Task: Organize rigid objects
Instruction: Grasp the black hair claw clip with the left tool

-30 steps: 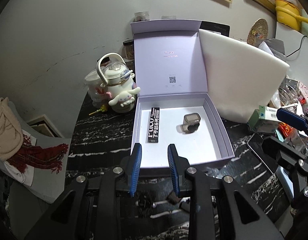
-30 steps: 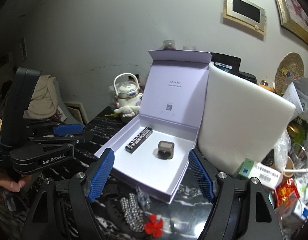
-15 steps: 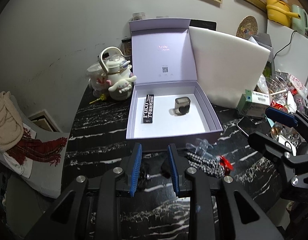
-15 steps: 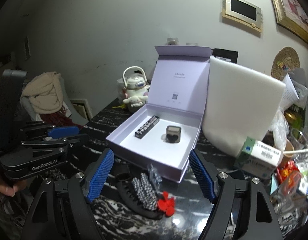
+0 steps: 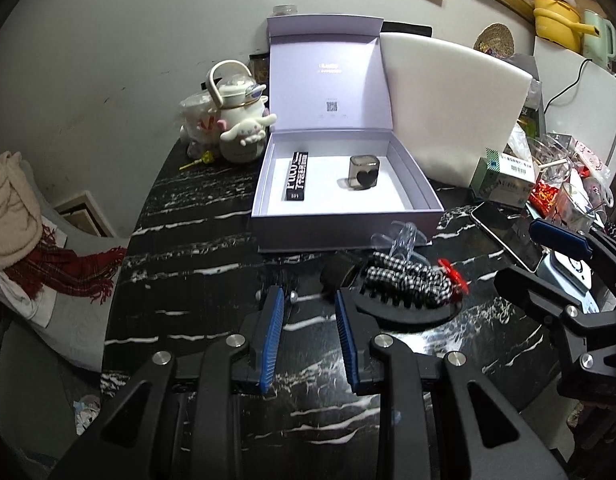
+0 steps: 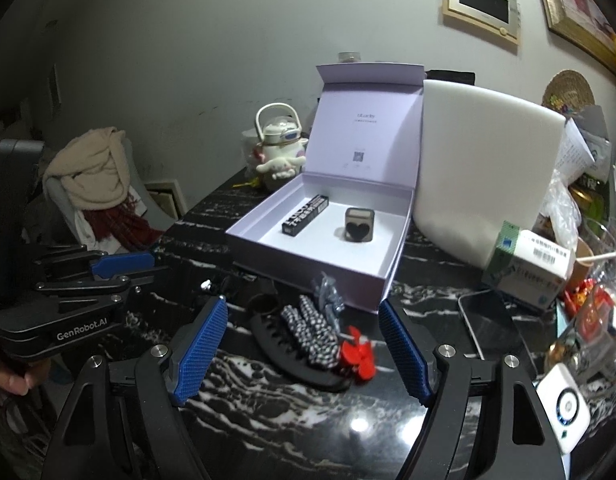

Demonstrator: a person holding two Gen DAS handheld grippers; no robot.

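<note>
An open lilac box (image 5: 348, 222) (image 6: 308, 260) stands on the black marble table. Inside lie a black stick box (image 5: 298, 176) (image 6: 306, 216) and a brown cube with a black heart (image 5: 363, 173) (image 6: 358, 226). In front of the box lie a black hair claw (image 5: 404, 312) (image 6: 292, 354), a checkered hair piece (image 5: 408, 278) (image 6: 312, 330), a red clip (image 6: 358, 354) and a clear clip (image 5: 400, 238). My left gripper (image 5: 310, 322) is open and empty, left of the claw. My right gripper (image 6: 304, 344) is wide open and empty, around the claw pile but above it.
A white foam board (image 5: 452, 108) leans right of the box. A plush and teapot (image 5: 238, 120) stand at its left. A phone (image 5: 504, 236), a green medicine box (image 5: 504, 178) and clutter fill the right side. A chair with cloth (image 5: 24, 216) is at left.
Both grippers have pulled back from the box toward the table's near side. The hair accessories in front of the box have come into full view. Both stay open.
</note>
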